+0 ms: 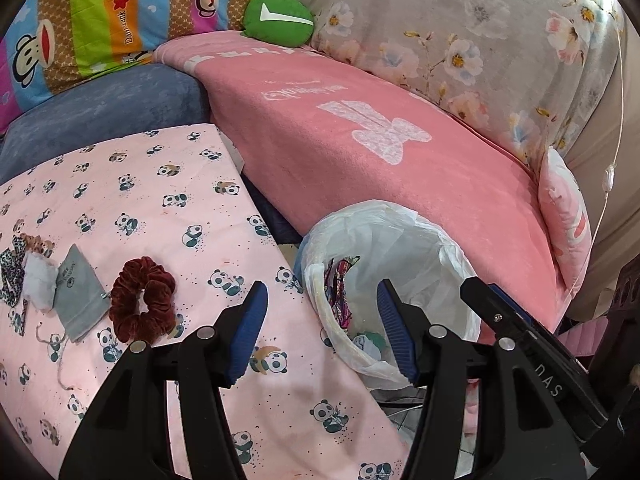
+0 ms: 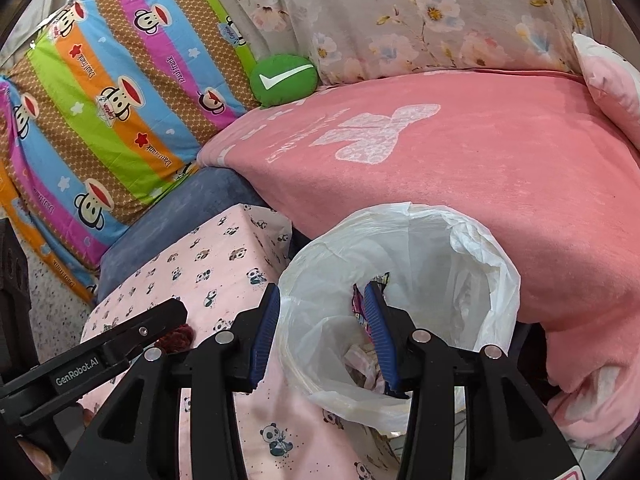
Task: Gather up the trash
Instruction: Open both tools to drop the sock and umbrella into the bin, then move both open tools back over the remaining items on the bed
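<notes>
**Both grippers are hanging empty at the trash bin**

The left gripper (image 1: 322,330) is hanging with its two blue pads wide apart and nothing between them. Its left finger is standing over the pink panda-print cloth (image 1: 160,200), and its right finger is standing over the mouth of the trash bin (image 1: 440,264). The right gripper (image 2: 320,334) is also spreading its fingers apart and holding nothing; the near rim of the bin is lying between them, with the right finger over the inside. In the left wrist view the right gripper is showing as a black bar at the right edge, just beside the bin.

The trash bin is lined with a white plastic bag (image 2: 472,240) and is standing between the cloth-covered surface and the pink blanket (image 1: 400,168). Inside it a colourful printed wrapper (image 1: 340,292) is leaning against the wall, and some pale and green crumpled pieces (image 1: 370,342) are lying at the bottom.

On the panda cloth, to the left of the left gripper, a dark red velvet scrunchie (image 1: 142,300) is lying. Just beside it are lying a grey fabric pouch (image 1: 78,292), a small white pad (image 1: 38,280) and a leopard-print piece (image 1: 12,272), all close together near the edge of the view.

Farther back, a green round cushion with a white check mark (image 1: 278,18) is resting on the blanket, between a striped monkey-print sheet (image 1: 100,20) and a grey floral cover (image 1: 480,40).
</notes>
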Available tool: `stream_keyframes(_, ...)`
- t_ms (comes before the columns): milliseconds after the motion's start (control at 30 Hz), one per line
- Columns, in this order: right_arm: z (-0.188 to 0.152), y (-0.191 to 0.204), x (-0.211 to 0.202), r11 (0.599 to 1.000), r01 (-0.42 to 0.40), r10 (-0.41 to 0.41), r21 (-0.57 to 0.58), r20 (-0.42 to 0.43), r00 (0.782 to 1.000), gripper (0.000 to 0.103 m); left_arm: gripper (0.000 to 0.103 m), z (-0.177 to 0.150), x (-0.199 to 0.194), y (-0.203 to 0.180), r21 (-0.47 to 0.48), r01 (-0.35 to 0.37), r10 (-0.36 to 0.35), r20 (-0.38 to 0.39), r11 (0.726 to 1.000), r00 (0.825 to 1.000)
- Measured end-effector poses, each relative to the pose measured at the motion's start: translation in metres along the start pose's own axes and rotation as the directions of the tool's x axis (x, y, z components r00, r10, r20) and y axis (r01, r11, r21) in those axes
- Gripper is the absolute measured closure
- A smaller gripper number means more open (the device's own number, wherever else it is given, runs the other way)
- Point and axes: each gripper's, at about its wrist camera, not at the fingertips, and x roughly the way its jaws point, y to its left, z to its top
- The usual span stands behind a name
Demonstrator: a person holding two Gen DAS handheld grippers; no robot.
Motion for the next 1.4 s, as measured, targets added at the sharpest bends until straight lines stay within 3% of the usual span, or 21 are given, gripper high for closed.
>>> stream_keyframes(567,-0.023,0.070,0.023,0.991,-0.087,0.078,-0.102,-0.082,0.994,0.060,0.049,-0.016,-0.019,0.078,-0.131,-0.080,0.080,-0.002,0.988,0.997)
stream_keyframes(1033,-0.054,0.142,0.057,0.970,-0.160,0.124,-0.185,-0.191,0.974,0.060,0.049,-0.040,-0.035,0.158,-0.265,-0.150,0.148,-0.029,0.952,0.989)
stream_keyframes(1400,-0.074,0.185,0.105,0.958,-0.190,0.127,-0.215,-0.277,0.952,0.060,0.043,-0.050,-0.031,0.209,-0.331,-0.202,0.193,-0.062,0.922,0.979)
